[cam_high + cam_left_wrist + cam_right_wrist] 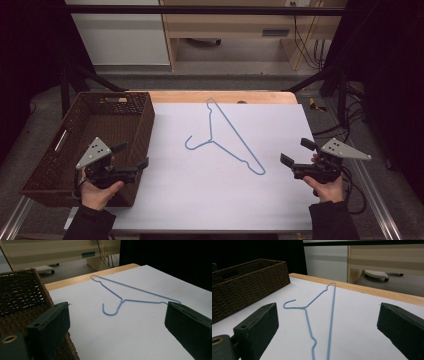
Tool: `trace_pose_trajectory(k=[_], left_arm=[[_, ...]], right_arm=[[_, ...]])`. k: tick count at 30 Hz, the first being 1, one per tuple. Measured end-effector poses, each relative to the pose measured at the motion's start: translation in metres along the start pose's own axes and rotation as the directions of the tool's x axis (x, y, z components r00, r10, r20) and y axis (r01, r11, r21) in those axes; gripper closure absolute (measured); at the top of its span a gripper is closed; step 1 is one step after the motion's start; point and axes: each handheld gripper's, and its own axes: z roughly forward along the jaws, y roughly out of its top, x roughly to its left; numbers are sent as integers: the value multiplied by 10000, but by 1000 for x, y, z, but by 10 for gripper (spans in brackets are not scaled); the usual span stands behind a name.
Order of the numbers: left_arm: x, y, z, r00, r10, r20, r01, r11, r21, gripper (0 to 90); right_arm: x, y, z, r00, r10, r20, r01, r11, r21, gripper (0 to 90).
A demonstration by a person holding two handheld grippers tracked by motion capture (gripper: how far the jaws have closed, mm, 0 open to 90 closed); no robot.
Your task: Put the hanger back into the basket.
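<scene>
Hanger (227, 137), a thin blue wire one, lay flat on the white worktop (200, 200), between the two grippers and well apart from each, with the brown woven basket (145, 125) to its left. It looked light, stiff and a little slippery, so a hold on the twisted neck or a straight side seemed best. Left gripper (135, 155) and right gripper (297, 152) both stood wide and held nothing. The basket's inside was mostly hidden.
</scene>
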Motion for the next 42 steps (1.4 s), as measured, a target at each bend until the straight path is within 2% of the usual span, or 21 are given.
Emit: trace_pose_trajectory(k=[13, 17, 23, 24, 25, 30, 33, 34, 37, 38, 39, 40, 41, 42], left_arm=[[-2, 1, 0, 10000, 70, 65, -70, 10000, 56, 62], [-4, 2, 0, 9999, 96, 42, -96, 10000, 26, 62], [-7, 3, 1, 9999, 129, 114, -129, 9999, -11, 63], [-7, 3, 1, 9999, 132, 105, -132, 9999, -10, 63], [-7, 3, 1, 9998, 137, 118, -137, 9999, 5, 63], [-7, 3, 1, 9998, 150, 99, -150, 9999, -21, 65], [-8, 2, 1, 9998, 153, 100, -153, 9999, 5, 66], [-8, 2, 2, 9998, 163, 103, -163, 9999, 19, 66], [-8, 2, 2, 9998, 189, 113, -189, 9998, 37, 66], [-8, 2, 2, 9998, 172, 137, -172, 9999, 12, 65], [-8, 2, 2, 9998, 170, 135, -169, 9999, -7, 66], [-8, 3, 1, 9998, 174, 111, -174, 9998, -10, 67], [-8, 3, 1, 9998, 166, 120, -166, 9999, -23, 67], [-8, 3, 1, 9998, 169, 126, -168, 9999, -36, 67]], right_arm=[[4, -1, 8, 9999, -87, 116, 82, 9989, 467, 45], [9, 1, 15, 9998, -174, 132, 165, 9976, 679, 51], [21, 5, 31, 9979, -637, -101, 645, 9903, 1228, 60], [26, 7, 39, 9971, -740, -156, 755, 9863, 1470, 64], [26, 7, 39, 9971, -740, -156, 755, 9863, 1470, 64], [37, 13, 60, 9935, -1088, -335, 1131, 9756, 1882, 81], [44, 19, 83, 9915, -1182, -549, 1271, 9701, 2070, 92], [44, 19, 83, 9915, -1182, -549, 1271, 9701, 2070, 92], [49, 20, 103, 9897, -1242, -708, 1375, 9629, 2323, 116], [50, 20, 110, 9888, -1284, -755, 1431, 9597, 2420, 123], [53, 19, 123, 9868, -1339, -908, 1535, 9521, 2645, 134], [54, 19, 128, 9863, -1371, -922, 1577, 9477, 2775, 145], [54, 19, 128, 9863, -1371, -922, 1577, 9477, 2775, 145], [55, 18, 140, 9849, -1421, -988, 1655, 9405, 2969, 159]])
